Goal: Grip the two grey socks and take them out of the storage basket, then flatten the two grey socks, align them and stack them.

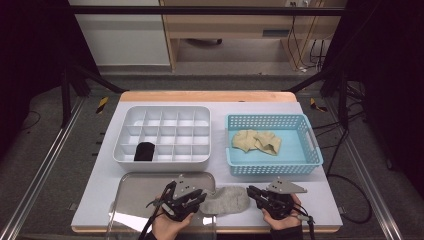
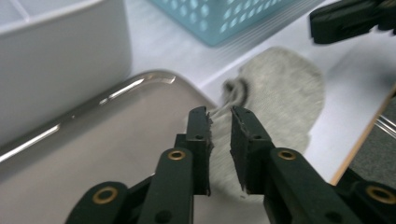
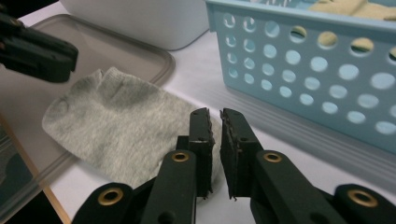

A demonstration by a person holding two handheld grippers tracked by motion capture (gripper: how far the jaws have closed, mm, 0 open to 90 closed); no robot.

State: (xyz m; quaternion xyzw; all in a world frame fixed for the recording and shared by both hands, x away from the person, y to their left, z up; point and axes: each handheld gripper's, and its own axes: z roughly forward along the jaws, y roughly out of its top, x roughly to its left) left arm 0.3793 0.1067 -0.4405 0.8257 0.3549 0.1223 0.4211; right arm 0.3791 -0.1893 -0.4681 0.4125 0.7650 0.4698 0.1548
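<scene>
White tabletop [image 1: 100, 200] carried grey sock [image 1: 226, 200] at near edge, one end over steel tray [image 1: 131, 191]. Left gripper [image 2: 220, 122] jaws narrow, sock edge between them; pressing or not, unclear. Right gripper [image 3: 215, 122] jaws narrow at opposite sock end, grip unclear. Blue basket [image 1: 312, 150] behind.

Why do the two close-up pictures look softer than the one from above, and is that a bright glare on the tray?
High view: evenly lit table, dark surroundings, and a pale glare patch on the tray. Left gripper view: the black jaws are sharp, while the grey sock and the blue basket behind blur; light streaks run along the tray rim. Right gripper view: the sock's weave is fairly crisp, the far basket holes soften.
</scene>
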